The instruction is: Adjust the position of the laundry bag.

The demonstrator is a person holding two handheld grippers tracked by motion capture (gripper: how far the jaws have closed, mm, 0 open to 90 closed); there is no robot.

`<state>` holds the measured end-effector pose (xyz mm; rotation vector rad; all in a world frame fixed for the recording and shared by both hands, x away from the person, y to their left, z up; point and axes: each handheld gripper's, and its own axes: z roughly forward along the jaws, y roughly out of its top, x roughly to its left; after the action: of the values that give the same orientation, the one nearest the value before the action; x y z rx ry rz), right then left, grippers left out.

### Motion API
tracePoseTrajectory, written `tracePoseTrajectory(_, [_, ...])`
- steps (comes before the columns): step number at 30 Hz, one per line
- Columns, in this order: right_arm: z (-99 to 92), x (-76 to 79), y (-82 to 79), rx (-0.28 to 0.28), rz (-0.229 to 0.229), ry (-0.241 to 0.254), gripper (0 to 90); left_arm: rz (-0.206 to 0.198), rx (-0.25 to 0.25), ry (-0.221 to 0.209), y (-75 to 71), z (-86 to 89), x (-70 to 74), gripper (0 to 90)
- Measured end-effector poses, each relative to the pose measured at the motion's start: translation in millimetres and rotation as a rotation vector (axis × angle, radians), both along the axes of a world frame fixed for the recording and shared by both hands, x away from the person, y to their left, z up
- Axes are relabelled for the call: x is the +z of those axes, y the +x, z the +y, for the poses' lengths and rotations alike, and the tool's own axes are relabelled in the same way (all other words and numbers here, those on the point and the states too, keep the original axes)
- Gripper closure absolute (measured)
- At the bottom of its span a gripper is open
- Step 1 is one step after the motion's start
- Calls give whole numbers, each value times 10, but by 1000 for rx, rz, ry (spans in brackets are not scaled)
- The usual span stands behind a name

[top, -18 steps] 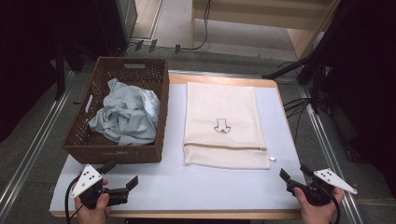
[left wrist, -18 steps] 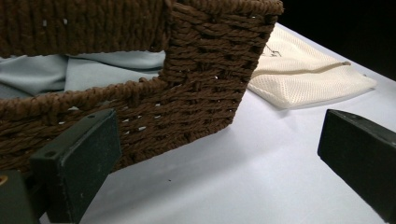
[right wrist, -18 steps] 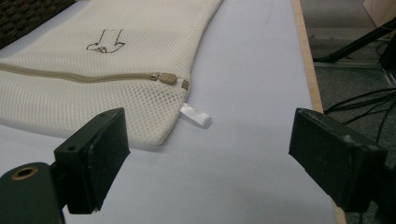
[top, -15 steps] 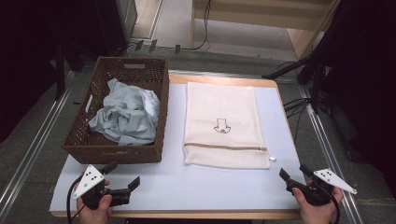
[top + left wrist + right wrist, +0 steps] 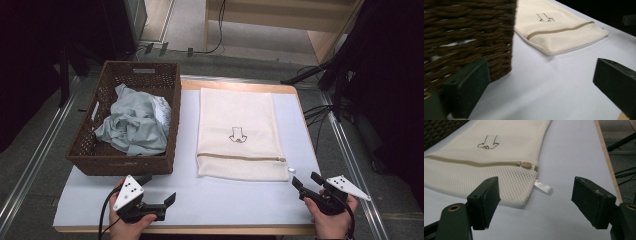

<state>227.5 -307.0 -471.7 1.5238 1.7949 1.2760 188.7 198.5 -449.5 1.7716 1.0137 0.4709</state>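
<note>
Fingers of both grippers stand wide with nothing between them; the left gripper point(image 5: 160, 192) hovers just in front of the wicker basket point(image 5: 88, 159), the right gripper point(image 5: 306, 181) near the mesh bag's zip corner; the mesh bag point(image 5: 240, 120) lies flat on the white tabletop point(image 5: 220, 200), cream, fine honeycomb weave, rectangular, with a tan zip point(image 5: 525, 165) and a white ribbon tab point(image 5: 543, 187); crumpled grey cloth point(image 5: 132, 125) fills the coarse dark-brown basket; its far corners are hidden behind the cloth.
</note>
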Motion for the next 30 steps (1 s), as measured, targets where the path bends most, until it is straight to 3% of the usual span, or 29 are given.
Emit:
tracePoseTrajectory(8, [4, -4, 195, -21, 15, 60, 285, 30, -47, 56, 83, -422, -32, 158])
tracePoseTrajectory(13, [47, -53, 325, -26, 55, 63, 344, 119, -16, 88, 262, -664, -99, 264])
tracePoseTrajectory(17, [137, -95, 428, -2, 95, 49, 375, 166, 32, 104, 396, -815, -177, 359])
tracePoseTrajectory(18, [197, -123, 481, 4, 125, 22, 379, 172, 31, 110, 444, -872, -199, 385])
tracePoseTrajectory(19, [197, -123, 481, 4, 125, 22, 379, 172, 31, 110, 444, -872, -199, 391])
tracePoseTrajectory(20, [244, -159, 532, 3, 168, 1, 380, 170, 45, 130, 476, -926, -205, 400])
tracePoseTrajectory(21, [263, -165, 553, 1, 181, -13, 382, 170, 45, 130, 476, -926, -205, 409])
tracePoseTrajectory(25, [298, -163, 590, -2, 190, -32, 388, 181, 76, 142, 539, -985, -220, 449])
tracePoseTrajectory(26, [314, -178, 598, -10, 189, -49, 404, 197, 70, 121, 567, -1002, -239, 482])
tracePoseTrajectory(30, [344, -179, 590, -20, 186, -77, 451, 205, 77, 120, 597, -1019, -249, 567])
